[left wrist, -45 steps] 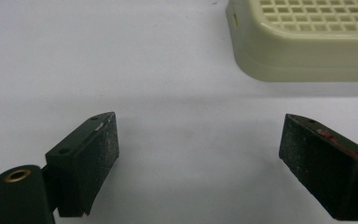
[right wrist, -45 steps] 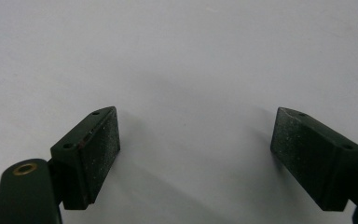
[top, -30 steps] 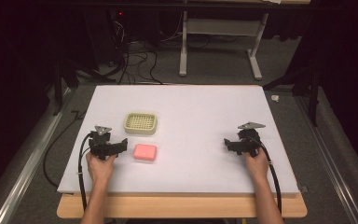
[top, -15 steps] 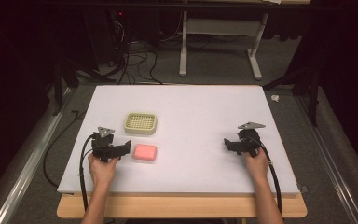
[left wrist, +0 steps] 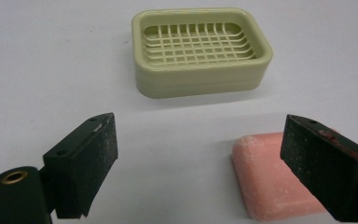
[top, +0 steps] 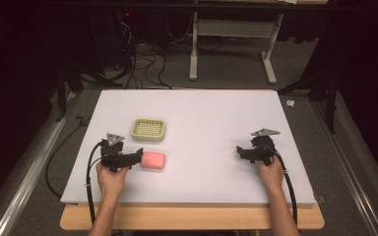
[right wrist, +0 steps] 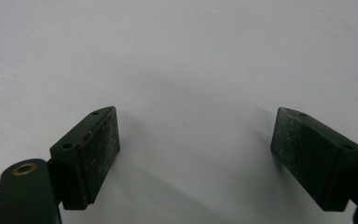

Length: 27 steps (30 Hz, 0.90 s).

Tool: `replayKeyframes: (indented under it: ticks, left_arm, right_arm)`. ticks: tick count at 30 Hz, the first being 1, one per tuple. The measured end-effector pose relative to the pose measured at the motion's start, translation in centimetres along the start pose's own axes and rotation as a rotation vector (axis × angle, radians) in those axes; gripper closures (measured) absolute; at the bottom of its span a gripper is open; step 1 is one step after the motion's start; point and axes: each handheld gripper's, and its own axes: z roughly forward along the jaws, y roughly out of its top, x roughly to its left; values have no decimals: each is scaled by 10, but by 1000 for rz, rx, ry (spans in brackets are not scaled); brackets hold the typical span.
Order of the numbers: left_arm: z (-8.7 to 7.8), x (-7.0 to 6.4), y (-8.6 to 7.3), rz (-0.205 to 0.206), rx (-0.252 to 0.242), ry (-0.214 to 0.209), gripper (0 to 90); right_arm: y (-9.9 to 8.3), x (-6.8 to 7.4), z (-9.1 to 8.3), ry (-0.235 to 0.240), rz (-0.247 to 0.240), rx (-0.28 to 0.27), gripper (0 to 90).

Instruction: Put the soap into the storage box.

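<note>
Left gripper (top: pixel 137 156) nearer, soap (top: pixel 153 160) beside fingers (left wrist: pixel 86 158)

Overhead light falls evenly on the white surface (top: pixel 211 123), bright against a dim, murky room beyond its edges. Shadows are soft and short. The gripper views are slightly grainy, with nearest jaw parts blurred.

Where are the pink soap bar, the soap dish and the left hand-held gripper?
pink soap bar (top: pixel 153 160), high view, top face.
soap dish (left wrist: pixel 200 44), left gripper view, grid floor.
left hand-held gripper (top: pixel 139 156), high view, between its fingertips.
</note>
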Motion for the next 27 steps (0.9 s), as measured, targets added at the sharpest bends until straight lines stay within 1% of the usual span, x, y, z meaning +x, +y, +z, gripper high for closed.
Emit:
replayKeyframes:
  ticks: [3, 7, 12, 14, 19, 24, 27]
  left_arm:
    - [-1, -4, 0, 2, 0, -19, 116]
    - [0, -13, -2, 27, 16, -32, 108]
    - [3, -22, -3, 32, 21, -48, 100]
    - [3, -27, -4, 45, 24, -55, 98]
    - [5, -38, -6, 74, 46, -61, 83]
    - [9, -48, -6, 89, 53, -65, 70]
    - [13, -52, -6, 86, 64, -60, 67]
  right_arm:
    - [0, 0, 0, 0, 0, 0, 160]
    - [0, 0, 0, 0, 2, 1, 160]
    - [0, 0, 0, 0, 0, 0, 160]
    - [0, 0, 0, 0, 0, 0, 160]
    - [0, 0, 0, 0, 0, 0, 160]
    - [0, 0, 0, 0, 0, 2, 160]
    - [0, 0, 0, 0, 0, 2, 160]
